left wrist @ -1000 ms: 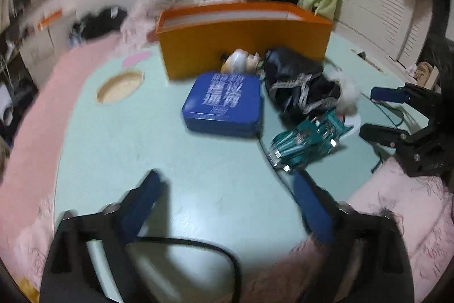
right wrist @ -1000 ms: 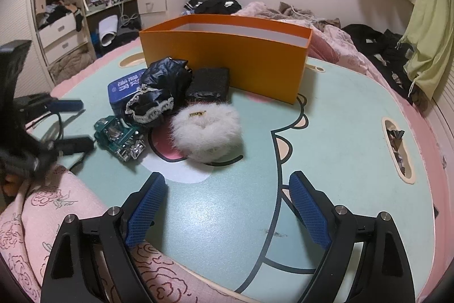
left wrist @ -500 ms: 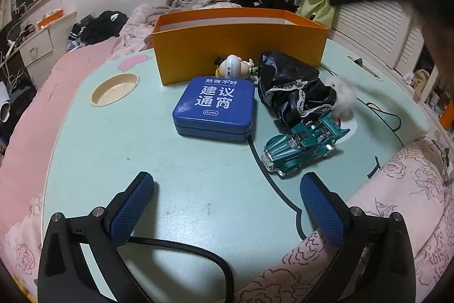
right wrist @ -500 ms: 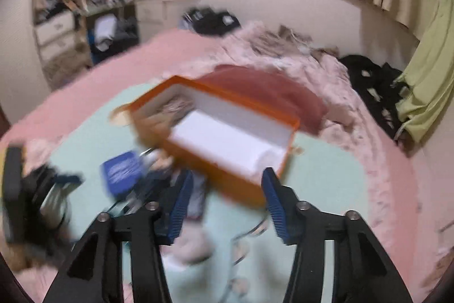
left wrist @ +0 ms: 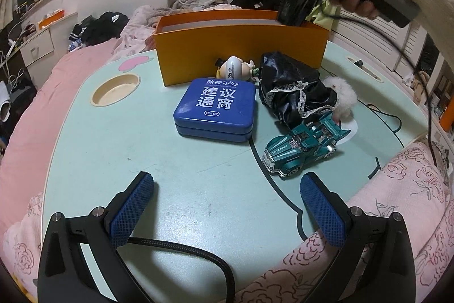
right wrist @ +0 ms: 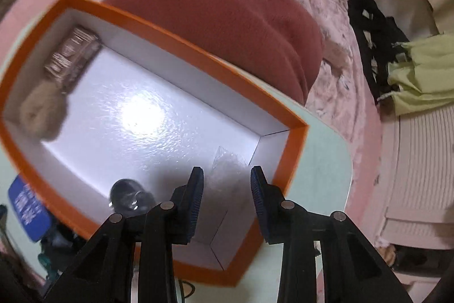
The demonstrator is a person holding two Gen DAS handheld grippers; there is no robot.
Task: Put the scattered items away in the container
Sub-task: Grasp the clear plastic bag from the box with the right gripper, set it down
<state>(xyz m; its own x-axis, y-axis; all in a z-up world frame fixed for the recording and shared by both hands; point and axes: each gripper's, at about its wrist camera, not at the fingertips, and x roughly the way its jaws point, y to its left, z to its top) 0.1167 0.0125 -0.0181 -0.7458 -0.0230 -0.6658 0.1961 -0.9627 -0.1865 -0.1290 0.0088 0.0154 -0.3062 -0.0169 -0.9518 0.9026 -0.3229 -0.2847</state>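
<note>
Orange container (right wrist: 159, 30) beneath right gripper (right wrist: 225, 175)

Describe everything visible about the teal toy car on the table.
The teal toy car is a glossy hot-rod model with chrome grille, exposed engine and "SUPER POWER" lettering on its side. It stands upright on its wheels on the mint table, nose toward the camera's left, by the black lace-trimmed fabric. Neither claw touches it.

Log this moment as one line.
right tongs: over orange box, just closing, empty | left tongs: open, hovering | blue tin, toy car: on table
</note>
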